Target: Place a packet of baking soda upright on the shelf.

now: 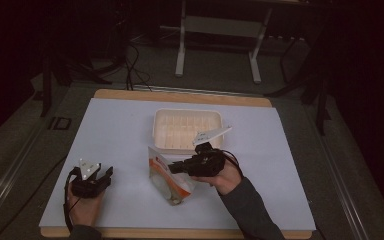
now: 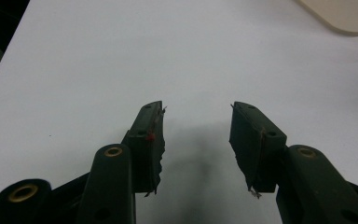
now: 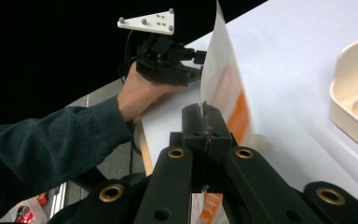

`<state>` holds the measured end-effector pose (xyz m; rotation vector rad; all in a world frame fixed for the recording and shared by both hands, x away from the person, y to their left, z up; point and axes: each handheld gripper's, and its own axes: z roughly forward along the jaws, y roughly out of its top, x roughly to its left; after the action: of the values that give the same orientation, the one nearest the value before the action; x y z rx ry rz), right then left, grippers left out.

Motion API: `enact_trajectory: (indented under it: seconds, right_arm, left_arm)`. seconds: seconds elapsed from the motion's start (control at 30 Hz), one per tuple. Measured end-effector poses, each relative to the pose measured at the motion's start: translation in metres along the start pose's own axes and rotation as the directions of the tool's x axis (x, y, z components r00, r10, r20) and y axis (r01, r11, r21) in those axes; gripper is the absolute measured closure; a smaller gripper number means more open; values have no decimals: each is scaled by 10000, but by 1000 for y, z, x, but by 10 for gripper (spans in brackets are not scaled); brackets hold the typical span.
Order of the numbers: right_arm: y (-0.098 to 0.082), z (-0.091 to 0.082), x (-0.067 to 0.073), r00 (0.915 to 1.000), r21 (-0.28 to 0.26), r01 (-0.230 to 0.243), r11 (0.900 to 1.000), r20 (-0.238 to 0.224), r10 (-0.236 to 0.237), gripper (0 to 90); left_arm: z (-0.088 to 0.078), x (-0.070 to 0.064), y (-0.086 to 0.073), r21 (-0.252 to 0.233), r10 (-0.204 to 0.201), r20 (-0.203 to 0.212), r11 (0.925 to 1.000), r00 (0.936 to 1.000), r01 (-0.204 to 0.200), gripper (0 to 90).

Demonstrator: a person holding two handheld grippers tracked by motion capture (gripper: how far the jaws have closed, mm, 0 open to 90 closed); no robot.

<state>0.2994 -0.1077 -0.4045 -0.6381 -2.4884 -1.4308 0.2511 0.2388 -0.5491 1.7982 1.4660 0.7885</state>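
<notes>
**Inspector:** Between the right gripper's (image 1: 176,168) closed fingers (image 3: 193,122), the pouch (image 1: 166,180) is pinched by its top edge, its bottom apparently on the bench (image 1: 120,125).

**Clerk:** Left gripper (image 2: 196,135)?

**Inspector:** Fingers wide apart, holding nothing. The tray (image 1: 160,131) lies just beyond the pouch; delivery, I judge, remains.

We see the high view dim, with dark corners and a nearly black room around the pale table (image 1: 120,130). The left gripper view is brighter: even light from above, soft shadows under the near jaws. In the right gripper view the pouch (image 3: 223,88) blurs at its edge and the background is black.
</notes>
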Motion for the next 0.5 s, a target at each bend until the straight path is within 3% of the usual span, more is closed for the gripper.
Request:
enact_trajectory:
  seconds: [0.5]
  right_arm:
    - [-3, -28, -8, 9986, -620, -242, 9978, 451, 271, 900]
  left_arm:
    - [0, 0, 0, 2, 5, -28, 10000, 10000, -5, 542]
